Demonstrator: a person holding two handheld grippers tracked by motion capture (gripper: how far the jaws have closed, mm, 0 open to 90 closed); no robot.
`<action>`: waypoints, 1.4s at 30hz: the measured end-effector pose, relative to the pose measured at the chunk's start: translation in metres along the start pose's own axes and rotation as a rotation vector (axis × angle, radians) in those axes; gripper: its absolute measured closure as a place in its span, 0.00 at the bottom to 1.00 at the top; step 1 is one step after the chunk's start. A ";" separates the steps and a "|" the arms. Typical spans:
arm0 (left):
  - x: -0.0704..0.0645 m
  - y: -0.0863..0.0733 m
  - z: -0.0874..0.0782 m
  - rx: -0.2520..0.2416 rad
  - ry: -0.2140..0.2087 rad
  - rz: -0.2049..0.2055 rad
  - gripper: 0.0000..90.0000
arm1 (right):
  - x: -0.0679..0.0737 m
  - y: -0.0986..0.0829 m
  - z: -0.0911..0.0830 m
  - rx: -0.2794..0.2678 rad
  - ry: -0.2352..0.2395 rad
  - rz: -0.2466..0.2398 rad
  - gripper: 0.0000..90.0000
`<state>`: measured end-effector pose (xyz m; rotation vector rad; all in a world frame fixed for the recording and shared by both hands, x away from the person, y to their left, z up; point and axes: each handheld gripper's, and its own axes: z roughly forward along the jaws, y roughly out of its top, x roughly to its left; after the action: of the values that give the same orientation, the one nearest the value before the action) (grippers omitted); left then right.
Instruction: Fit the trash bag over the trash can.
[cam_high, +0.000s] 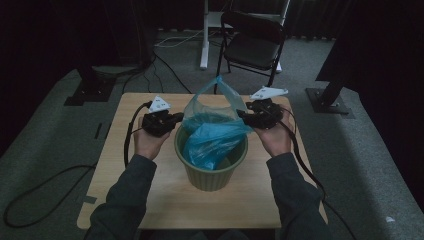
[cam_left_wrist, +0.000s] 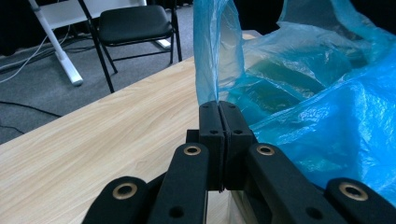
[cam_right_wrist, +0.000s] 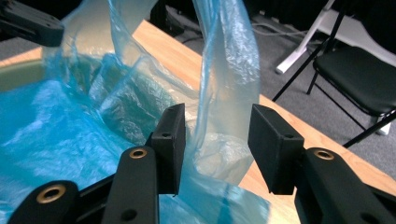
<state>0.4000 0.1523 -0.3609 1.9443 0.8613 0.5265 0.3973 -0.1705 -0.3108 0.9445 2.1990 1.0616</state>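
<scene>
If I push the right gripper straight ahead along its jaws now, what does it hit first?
Most likely the blue plastic bag: a strip of its film already hangs between the open jaws of the right gripper. Beyond it lies the wooden table. How far the film sits from the jaw tips is hard to judge.

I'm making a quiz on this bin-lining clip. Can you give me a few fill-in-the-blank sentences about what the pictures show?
1. The blue plastic bag sits in a ribbed ____ bin.
2. The left gripper has its jaws ____ on the bag's edge.
3. The right gripper has its jaws ____, with a strip of bag between them.
4. Beyond the wooden table stands a black folding ____.

Missing words: green; shut; open; chair
</scene>
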 end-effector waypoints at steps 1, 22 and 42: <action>0.000 0.000 0.000 0.001 -0.001 0.002 0.98 | 0.001 0.000 0.004 0.014 0.004 -0.004 0.62; 0.012 -0.009 0.000 0.020 0.002 -0.031 0.98 | -0.010 -0.004 0.050 0.136 0.038 0.037 0.99; 0.025 -0.018 0.004 0.020 -0.026 -0.106 0.98 | -0.020 -0.025 0.057 0.190 0.082 0.084 1.00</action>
<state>0.4131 0.1750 -0.3784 1.9079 0.9507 0.4301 0.4405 -0.1714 -0.3601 1.1023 2.3789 0.9564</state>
